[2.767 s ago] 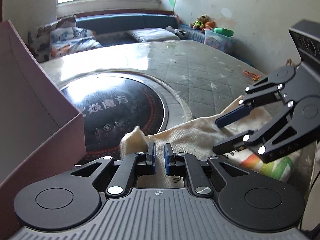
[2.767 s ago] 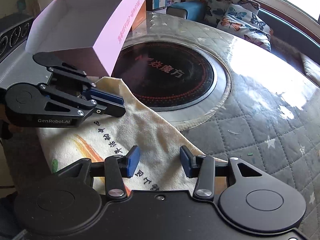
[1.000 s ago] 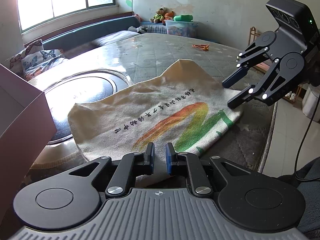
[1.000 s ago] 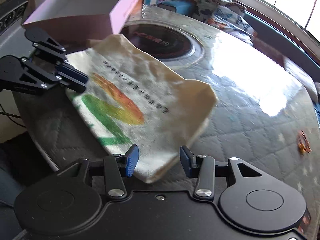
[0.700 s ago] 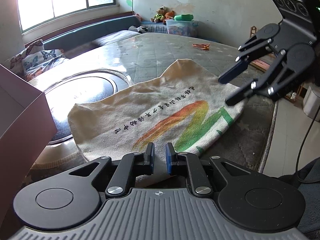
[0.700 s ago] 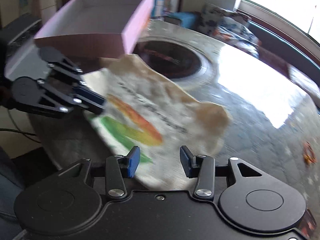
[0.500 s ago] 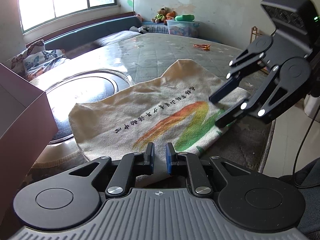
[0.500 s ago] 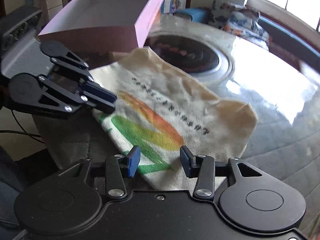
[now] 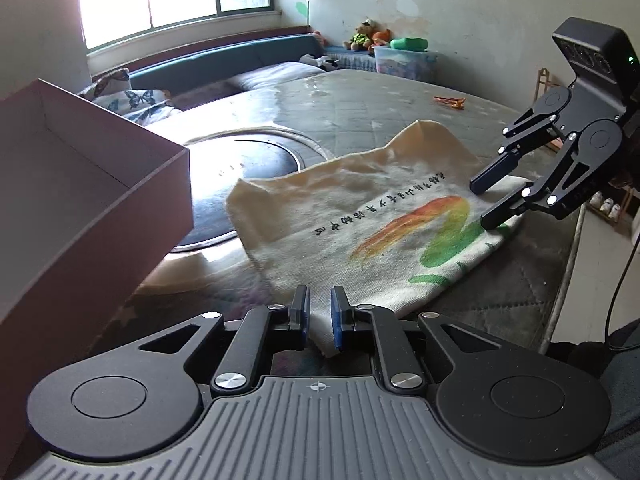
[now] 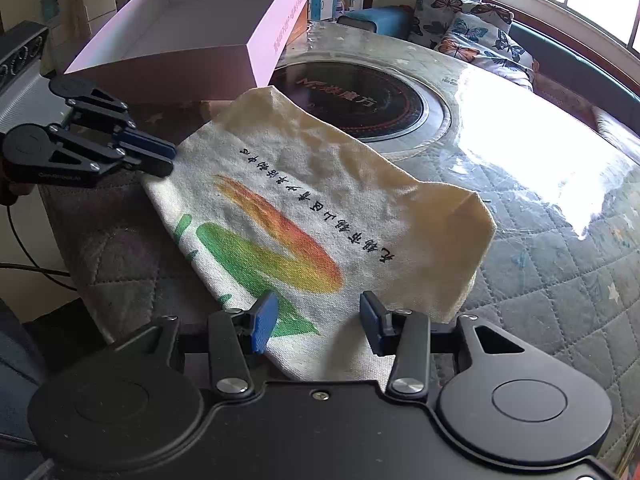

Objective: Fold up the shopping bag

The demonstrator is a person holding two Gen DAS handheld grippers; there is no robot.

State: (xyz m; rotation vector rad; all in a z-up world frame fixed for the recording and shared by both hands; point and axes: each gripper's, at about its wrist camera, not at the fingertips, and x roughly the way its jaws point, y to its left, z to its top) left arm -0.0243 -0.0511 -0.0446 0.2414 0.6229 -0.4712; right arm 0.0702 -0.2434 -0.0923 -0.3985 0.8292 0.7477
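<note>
A cream cloth shopping bag (image 9: 360, 208) (image 10: 320, 184) with black lettering and an orange-green print lies spread flat on the quilted table. My left gripper (image 9: 319, 314) (image 10: 170, 158) is shut on one near corner of it, and the cloth shows in the narrow gap between the blue pads. At the bag's other near corner, my right gripper (image 10: 320, 320) (image 9: 482, 205) hangs open. The printed cloth lies under its spread fingers, and the pads do not press on it.
A large open pink box (image 9: 80, 184) (image 10: 180, 68) stands beside the bag on the left gripper's side. A round black cooktop (image 9: 240, 168) (image 10: 360, 96) is set into the table behind the bag. The table edge (image 9: 568, 264) runs close to the right gripper.
The bag, bunched by the cooktop earlier, now lies spread out. My right gripper came down from above the bag to its corner. My left gripper shifted sideways, bringing the pink box further into view.
</note>
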